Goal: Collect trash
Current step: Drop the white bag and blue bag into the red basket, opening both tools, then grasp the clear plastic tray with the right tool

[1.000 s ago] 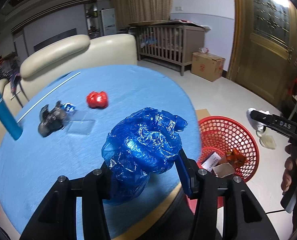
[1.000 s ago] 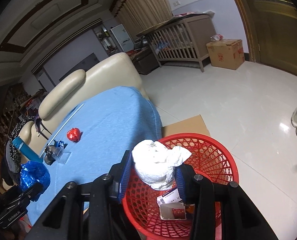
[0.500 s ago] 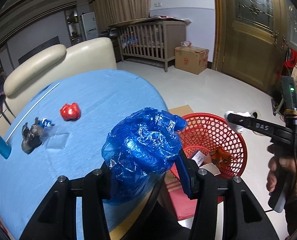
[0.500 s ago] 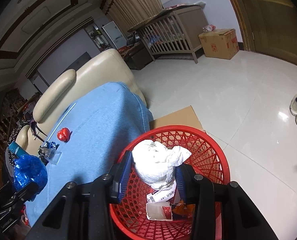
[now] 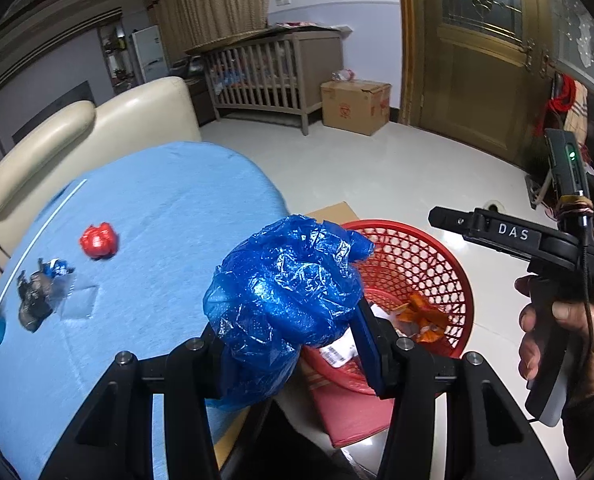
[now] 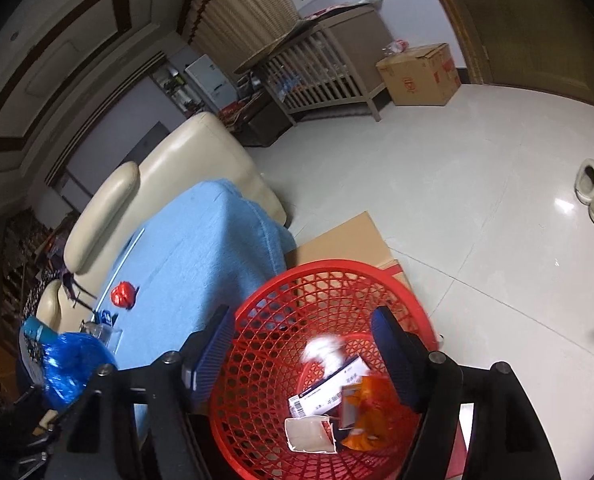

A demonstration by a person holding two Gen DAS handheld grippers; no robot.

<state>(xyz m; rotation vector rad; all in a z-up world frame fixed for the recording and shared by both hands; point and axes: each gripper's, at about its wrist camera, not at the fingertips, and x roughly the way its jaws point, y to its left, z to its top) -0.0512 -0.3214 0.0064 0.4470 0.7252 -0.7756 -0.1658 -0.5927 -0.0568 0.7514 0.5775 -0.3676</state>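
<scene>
Overhead, one round table under a blue cloth point(image 5: 145, 208) fills the left of the left wrist view, its edge curving just beside one red mesh basket point(image 6: 281, 320) that stands on flat cardboard point(image 6: 345, 236) on the pale tiled floor. Floor beyond the basket lies open as far as one crib point(image 5: 273, 68) and one cardboard box point(image 5: 355, 106). One cream sofa point(image 5: 97, 120) backs the table's far side. On the cloth: one red crumpled wrapper point(image 5: 99, 240), one dark-and-blue wrapper cluster beside a clear plastic piece point(image 5: 41, 296), one thin white stick point(image 5: 45, 228) near the far edge; wide bare cloth between them and the near edge. Left gripper point(image 5: 293, 344) pinches one crumpled blue plastic bag point(image 5: 285, 284) between its fingers, over the table edge and just short of the basket rim. Right gripper point(image 6: 301, 356) sits over the basket mouth, jaws opening with nothing between them; one white paper wad point(image 6: 323, 350), blurred, is inside the basket below. Also in the basket: one labelled packet point(image 6: 329, 392), one orange wrapper point(image 6: 367, 412), one torn white piece point(image 6: 309, 434).
</scene>
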